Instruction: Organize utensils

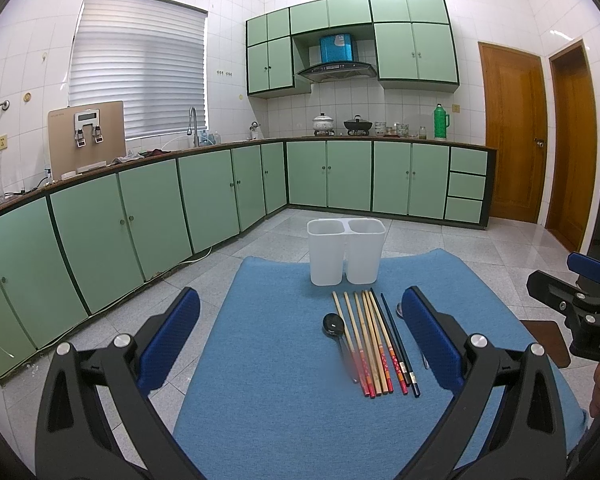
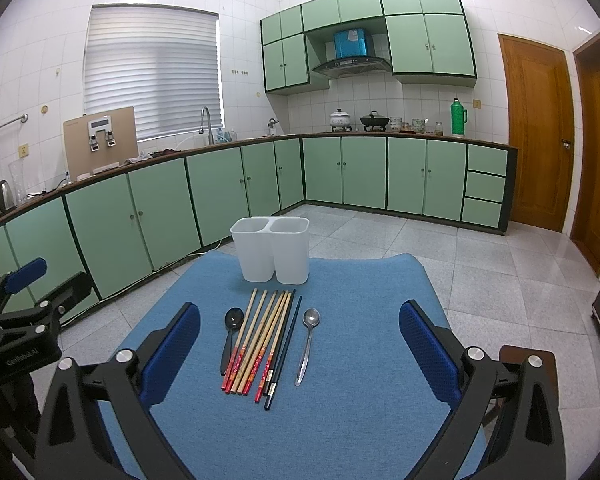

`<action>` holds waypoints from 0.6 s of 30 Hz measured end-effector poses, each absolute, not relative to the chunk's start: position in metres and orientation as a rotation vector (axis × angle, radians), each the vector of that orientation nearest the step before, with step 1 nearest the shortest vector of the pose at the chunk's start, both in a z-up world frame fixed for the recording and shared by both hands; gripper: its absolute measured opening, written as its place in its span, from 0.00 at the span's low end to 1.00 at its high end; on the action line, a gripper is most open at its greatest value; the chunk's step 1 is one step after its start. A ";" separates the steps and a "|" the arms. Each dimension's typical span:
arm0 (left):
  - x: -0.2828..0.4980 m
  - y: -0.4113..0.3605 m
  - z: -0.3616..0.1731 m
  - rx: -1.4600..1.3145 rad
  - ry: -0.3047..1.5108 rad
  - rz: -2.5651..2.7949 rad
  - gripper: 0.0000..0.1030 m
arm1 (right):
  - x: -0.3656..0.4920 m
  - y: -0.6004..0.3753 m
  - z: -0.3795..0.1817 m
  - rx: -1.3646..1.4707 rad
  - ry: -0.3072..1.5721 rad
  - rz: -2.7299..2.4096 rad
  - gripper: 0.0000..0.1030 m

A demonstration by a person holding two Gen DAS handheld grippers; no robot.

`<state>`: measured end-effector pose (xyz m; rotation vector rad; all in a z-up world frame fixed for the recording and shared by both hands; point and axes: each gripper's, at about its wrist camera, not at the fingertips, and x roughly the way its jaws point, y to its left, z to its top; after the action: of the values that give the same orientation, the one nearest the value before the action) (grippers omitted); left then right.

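Left wrist view: hovering over the blue cloth mat (image 1: 268, 380), left gripper (image 1: 300, 340) spread wide, gripping nothing. Lying at 1 o'clock, wooden red-tipped chopsticks (image 1: 366, 344) beside a black spoon (image 1: 333, 325); standing at 12, a white twin-compartment plastic holder (image 1: 345, 251). Green cabinets (image 1: 140, 220) lining the tiled kitchen.

Right wrist view: right gripper (image 2: 300, 344) likewise gaping wide, empty. Resting at 12 o'clock, a silver metal spoon (image 2: 308, 340).
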<state>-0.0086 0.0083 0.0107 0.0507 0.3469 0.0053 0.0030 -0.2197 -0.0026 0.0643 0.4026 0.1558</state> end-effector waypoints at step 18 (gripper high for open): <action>0.009 0.010 -0.002 0.058 0.371 0.018 0.95 | 0.023 -0.221 -0.031 0.060 0.423 0.147 0.94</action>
<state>0.0087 0.0102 -0.0025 0.0580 0.3709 0.0180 0.0230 -0.2207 -0.0313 0.0603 0.4227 0.1474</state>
